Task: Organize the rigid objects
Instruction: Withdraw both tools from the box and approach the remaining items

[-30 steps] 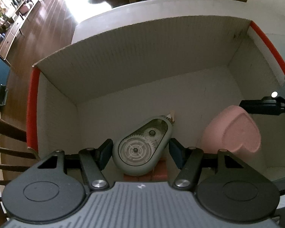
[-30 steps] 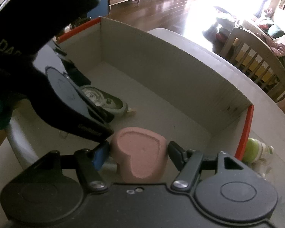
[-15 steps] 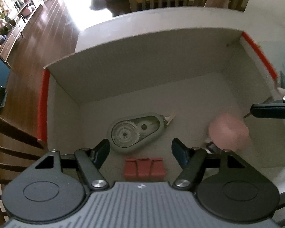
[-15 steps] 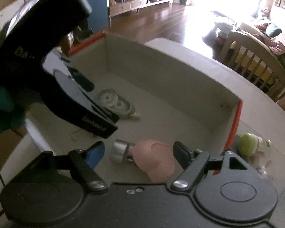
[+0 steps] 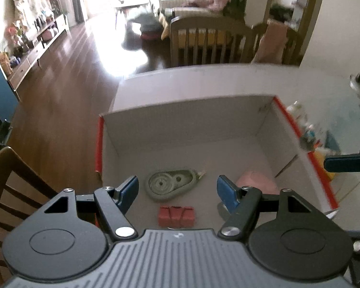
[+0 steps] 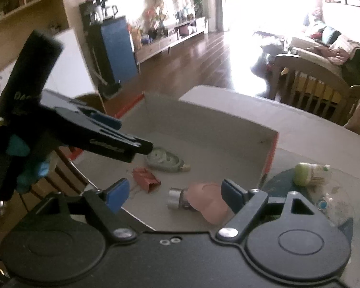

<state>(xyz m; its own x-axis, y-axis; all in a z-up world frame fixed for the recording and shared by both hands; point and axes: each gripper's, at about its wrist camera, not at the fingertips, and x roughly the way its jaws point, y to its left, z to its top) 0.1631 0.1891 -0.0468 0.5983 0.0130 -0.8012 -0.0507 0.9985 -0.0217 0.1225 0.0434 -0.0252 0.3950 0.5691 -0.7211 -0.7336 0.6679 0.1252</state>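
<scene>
A cardboard box with red edges stands on the table. On its floor lie a grey correction-tape dispenser, a small red block and a pink heart-shaped object with a metal cap. My left gripper hovers open above the box with nothing between its fingers. My right gripper also hangs above the box; its jaws are opening and the pink heart lies loose below them.
A green-capped bottle lies on a dark mat right of the box, among small clutter. Wooden chairs stand at the table's far side, another chair at the left. The table edge runs just beyond the box.
Both grippers let go and rose out of the box. The tape dispenser and the pink heart now lie on the box floor, the heart tipped on its side. The red block came into sight.
</scene>
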